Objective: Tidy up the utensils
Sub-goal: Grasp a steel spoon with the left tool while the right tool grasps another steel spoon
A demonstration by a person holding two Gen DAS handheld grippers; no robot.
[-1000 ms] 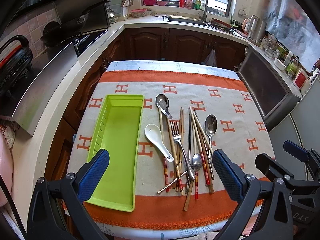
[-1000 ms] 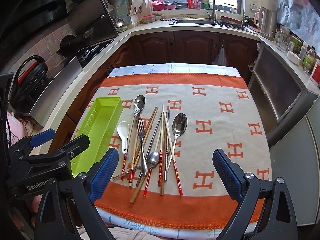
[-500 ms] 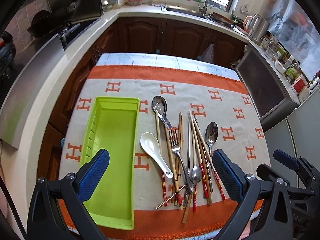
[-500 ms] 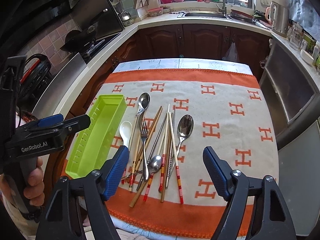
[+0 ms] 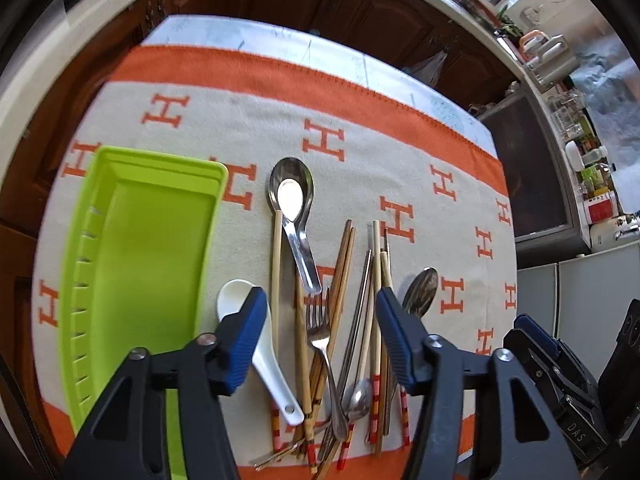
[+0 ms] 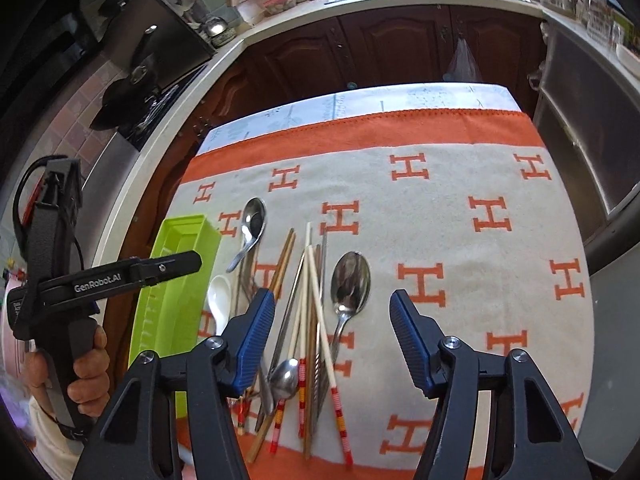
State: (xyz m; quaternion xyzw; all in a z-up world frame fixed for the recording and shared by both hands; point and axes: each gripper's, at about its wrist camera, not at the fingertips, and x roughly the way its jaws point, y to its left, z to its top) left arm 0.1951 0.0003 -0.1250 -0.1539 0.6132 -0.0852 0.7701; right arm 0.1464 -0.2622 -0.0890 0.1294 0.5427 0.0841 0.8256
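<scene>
"GenRobot.AI" lettering on left gripper (image 6: pixel 160 268), over green tray (image 6: pixel 176 280).

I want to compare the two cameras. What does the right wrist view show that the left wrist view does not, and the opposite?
Only the right wrist view shows the hand holding the left gripper and the stove. Only the left wrist view shows the fork clearly and the whole inside of the green tray. Both show the tray, white spoon, chopsticks and metal spoons on the orange cloth. Both grippers' jaws have just been closing, gripping nothing.
</scene>
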